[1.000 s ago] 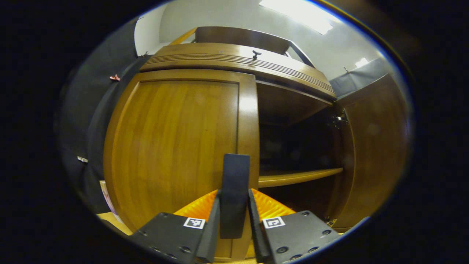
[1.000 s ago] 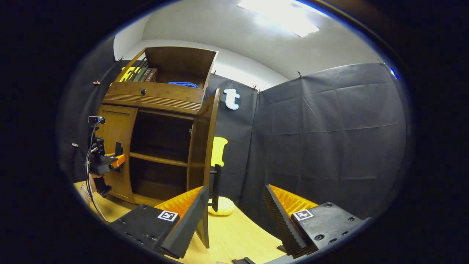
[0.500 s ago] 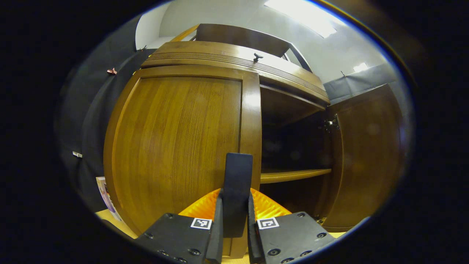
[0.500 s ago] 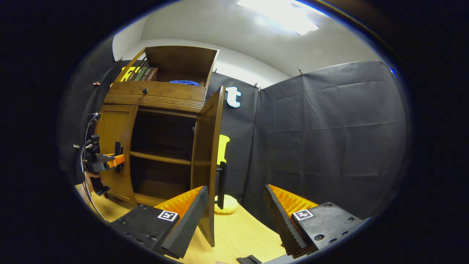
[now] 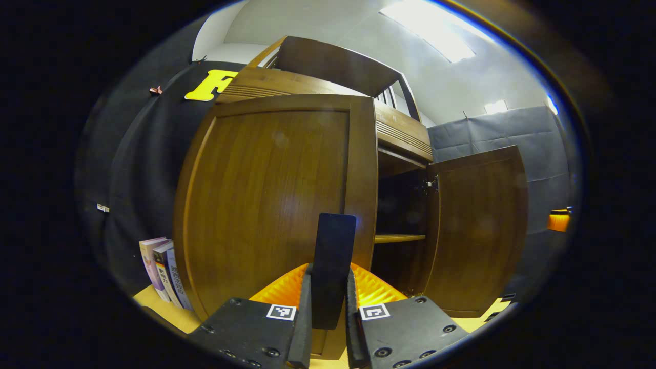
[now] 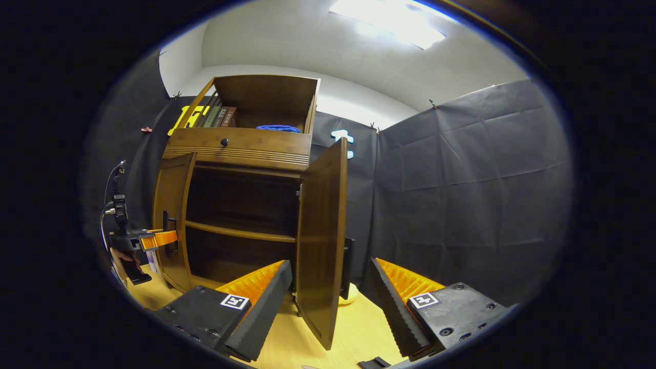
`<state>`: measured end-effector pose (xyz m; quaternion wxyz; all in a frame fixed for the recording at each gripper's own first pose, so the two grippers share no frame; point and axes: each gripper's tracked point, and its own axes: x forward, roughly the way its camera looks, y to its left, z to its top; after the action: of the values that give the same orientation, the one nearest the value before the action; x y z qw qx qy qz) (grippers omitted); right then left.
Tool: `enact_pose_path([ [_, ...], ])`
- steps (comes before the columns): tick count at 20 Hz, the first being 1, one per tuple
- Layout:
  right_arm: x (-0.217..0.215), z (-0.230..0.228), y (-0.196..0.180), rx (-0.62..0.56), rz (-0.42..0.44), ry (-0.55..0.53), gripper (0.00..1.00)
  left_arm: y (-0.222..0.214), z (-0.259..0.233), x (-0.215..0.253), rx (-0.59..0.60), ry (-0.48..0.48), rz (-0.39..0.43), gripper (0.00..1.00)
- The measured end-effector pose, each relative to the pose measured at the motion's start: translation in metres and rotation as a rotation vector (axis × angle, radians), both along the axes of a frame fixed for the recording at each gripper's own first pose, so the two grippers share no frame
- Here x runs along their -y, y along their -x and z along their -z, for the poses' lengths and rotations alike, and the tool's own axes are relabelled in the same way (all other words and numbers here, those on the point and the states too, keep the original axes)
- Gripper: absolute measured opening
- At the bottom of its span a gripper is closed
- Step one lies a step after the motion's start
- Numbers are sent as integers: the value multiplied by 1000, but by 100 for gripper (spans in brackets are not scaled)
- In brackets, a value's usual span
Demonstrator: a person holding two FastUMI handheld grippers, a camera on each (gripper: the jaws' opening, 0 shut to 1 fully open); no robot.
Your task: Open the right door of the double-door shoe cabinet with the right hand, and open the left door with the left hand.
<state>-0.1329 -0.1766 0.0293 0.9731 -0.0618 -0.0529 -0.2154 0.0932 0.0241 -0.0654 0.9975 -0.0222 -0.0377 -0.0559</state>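
Left gripper view: the left gripper (image 5: pixel 328 307) sat at the bottom, its fingers (image 5: pixel 306 318) pinching the flat black upright handle (image 5: pixel 334 266) of the brown wooden left door (image 5: pixel 277 205) from both sides. That door stood swung partly out from the brown wooden double-door shoe cabinet (image 5: pixel 400 138), its panel facing the camera. Right of it the dark cabinet interior was exposed, with a pale wooden inner shelf (image 5: pixel 398 238) crossing it. The brown wooden right door (image 5: pixel 476 230) stood wide open, well apart from the left door, a metal hinge (image 5: pixel 429 185) at its upper inner edge. Several upright books (image 5: pixel 163 274) stood on the light wooden table (image 5: pixel 154 302) beside the left door's outer edge.

Right gripper view: the right gripper (image 6: pixel 333 302) was at the bottom, fingers (image 6: pixel 266 302) spread wide, touching nothing. The right door (image 6: pixel 322 241) stood open, edge-on toward the camera, its black handle (image 6: pixel 347 266) on the far face. The left door (image 6: pixel 171 215) was angled out from the cabinet front. The left gripper (image 6: pixel 169 238) reached it at the far left, closed on that door's handle, with a person's hand (image 6: pixel 119 259) holding it. The cabinet's open box top (image 6: pixel 261 105) held a row of books (image 6: pixel 215 117) and a blue cloth-like item (image 6: pixel 278 128). A small black knob (image 6: pixel 224 141) sat on the drawer front above the doors. A pale yellow rounded thing (image 6: pixel 347 298) lay on the table (image 6: pixel 353 333) behind the right door.
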Motion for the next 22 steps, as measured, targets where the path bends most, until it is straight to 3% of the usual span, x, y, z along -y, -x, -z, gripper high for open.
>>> enact_pose_path([
  [9, -66, 8, -36, 18, -163, -16, 97, 64, -8, -35, 4, -9, 3, 31],
  [18, -116, 25, -82, 3, -335, -60, 97, 112, -15, -82, 14, -37, -115, 31],
  [22, -137, 37, -100, -16, -396, -84, 98, 129, -20, -111, 8, -84, -193, 26],
])
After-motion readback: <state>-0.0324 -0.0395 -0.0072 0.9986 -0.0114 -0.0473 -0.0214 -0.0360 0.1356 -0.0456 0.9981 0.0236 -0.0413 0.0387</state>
